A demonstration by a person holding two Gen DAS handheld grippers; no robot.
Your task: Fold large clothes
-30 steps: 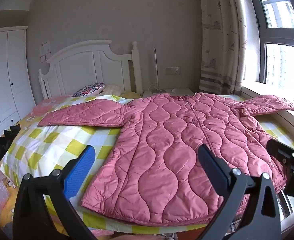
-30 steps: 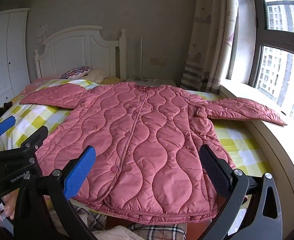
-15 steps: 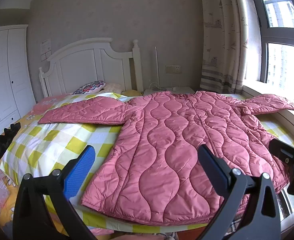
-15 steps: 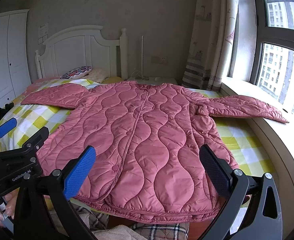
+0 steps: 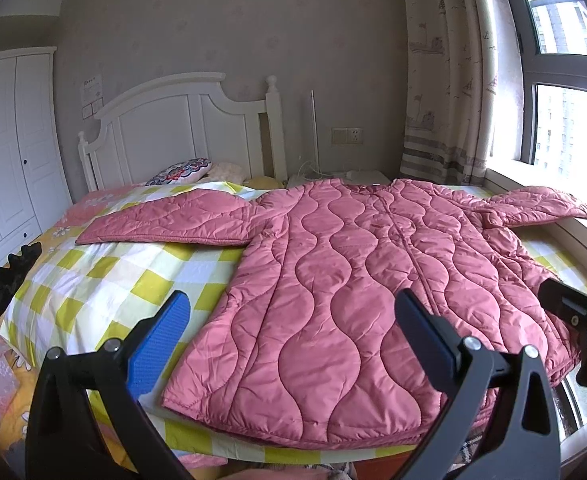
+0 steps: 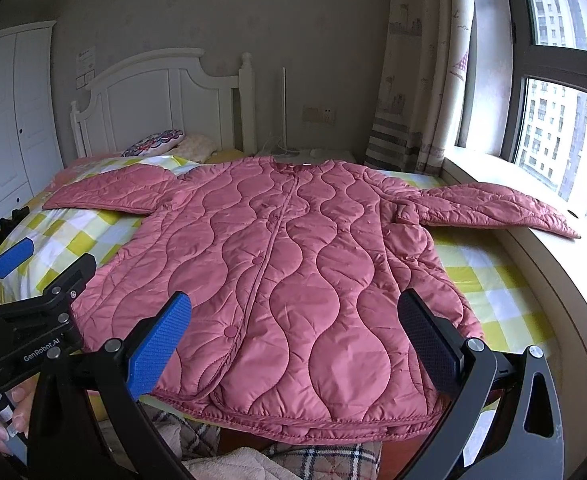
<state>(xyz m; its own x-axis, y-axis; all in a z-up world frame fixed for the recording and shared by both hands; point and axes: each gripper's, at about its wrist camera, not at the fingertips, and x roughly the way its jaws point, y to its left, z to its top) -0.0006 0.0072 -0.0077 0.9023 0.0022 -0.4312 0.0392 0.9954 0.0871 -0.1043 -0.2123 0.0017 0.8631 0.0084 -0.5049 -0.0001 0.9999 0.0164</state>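
A large pink quilted coat (image 5: 357,280) lies flat, front up, on the bed, sleeves spread to both sides; it also fills the right wrist view (image 6: 289,280). Its right sleeve (image 6: 489,208) reaches onto the window sill. My left gripper (image 5: 293,344) is open and empty, held above the coat's hem near its left corner. My right gripper (image 6: 301,340) is open and empty, held above the middle of the hem. The left gripper's body (image 6: 33,312) shows at the left of the right wrist view.
The bed has a yellow checked sheet (image 5: 105,276) and a white headboard (image 5: 181,128). A patterned pillow (image 5: 181,170) lies at its head. A white wardrobe (image 5: 9,152) stands left. The window sill (image 6: 525,248) and curtain (image 6: 421,80) are right. A black item (image 5: 9,276) lies at the bed's left edge.
Both grippers have shifted very slightly; the view has lifted a little. The coat has not moved and both grippers stay open.
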